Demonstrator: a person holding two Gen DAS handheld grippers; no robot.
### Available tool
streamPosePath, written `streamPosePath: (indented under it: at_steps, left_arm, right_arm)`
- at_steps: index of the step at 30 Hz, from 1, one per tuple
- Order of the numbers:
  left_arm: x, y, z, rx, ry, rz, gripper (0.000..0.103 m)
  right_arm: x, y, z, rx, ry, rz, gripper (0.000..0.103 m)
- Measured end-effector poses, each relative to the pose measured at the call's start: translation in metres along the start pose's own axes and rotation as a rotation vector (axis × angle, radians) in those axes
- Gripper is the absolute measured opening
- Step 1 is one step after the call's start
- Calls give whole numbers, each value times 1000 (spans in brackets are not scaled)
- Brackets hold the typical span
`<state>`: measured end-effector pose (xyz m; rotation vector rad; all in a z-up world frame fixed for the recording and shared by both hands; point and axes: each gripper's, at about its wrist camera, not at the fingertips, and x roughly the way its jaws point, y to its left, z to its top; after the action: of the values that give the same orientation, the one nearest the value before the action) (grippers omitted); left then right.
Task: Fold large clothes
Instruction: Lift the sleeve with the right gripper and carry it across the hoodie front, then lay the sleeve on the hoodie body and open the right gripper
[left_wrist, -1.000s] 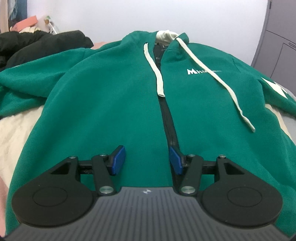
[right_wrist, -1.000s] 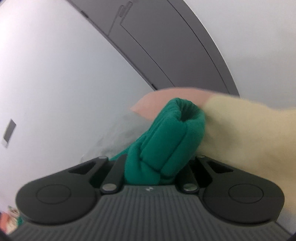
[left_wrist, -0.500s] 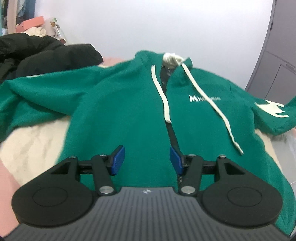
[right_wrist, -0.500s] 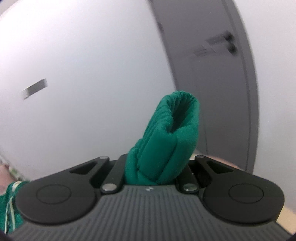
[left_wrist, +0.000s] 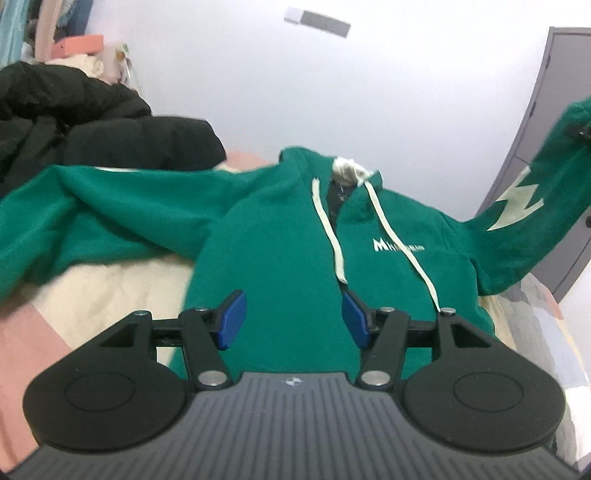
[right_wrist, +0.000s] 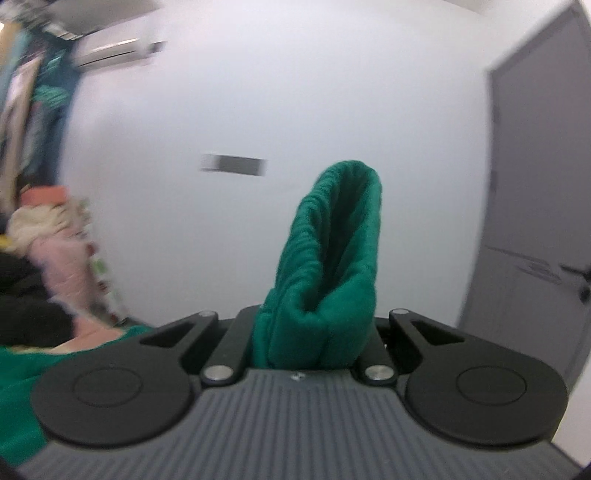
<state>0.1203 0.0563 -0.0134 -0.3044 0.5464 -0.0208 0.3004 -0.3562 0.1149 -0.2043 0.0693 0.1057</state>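
Sleeve lifted off the bed
Right gripper (right_wrist: 314, 332), level, clamps the green hoodie's (left_wrist: 280, 266) cuff (right_wrist: 332, 258); left gripper (left_wrist: 291, 319) tilts downward, jaws opening, empty.

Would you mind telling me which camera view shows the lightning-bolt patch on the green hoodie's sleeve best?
The left wrist view: the pale lightning-bolt patch shows whole on the raised sleeve at the right edge. The right wrist view shows none of it, only the sleeve's cuff pinched in the right gripper.

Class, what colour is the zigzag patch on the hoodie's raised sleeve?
The patch is pale cream against the green sleeve, clearest in the left wrist view.
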Motion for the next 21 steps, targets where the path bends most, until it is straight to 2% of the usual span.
streamPosePath:
  at_steps: [4, 9, 15, 21]
  left_arm:
    - [-13, 21, 3, -55, -9, -10, 64]
    - [-25, 52, 12, -152, -24, -25, 64]
    - [-28, 81, 21, -210, -47, -5, 65]
    - [-28, 97, 19, -242, -37, -15, 65]
  right_arm:
    - [1, 62, 2, -98, 33, 98, 13]
    - [-6, 144, -16, -231, 105, 228, 13]
    - [-19, 239, -60, -396, 189, 414, 13]
    - [-18, 296, -108, -450, 350, 530, 15]
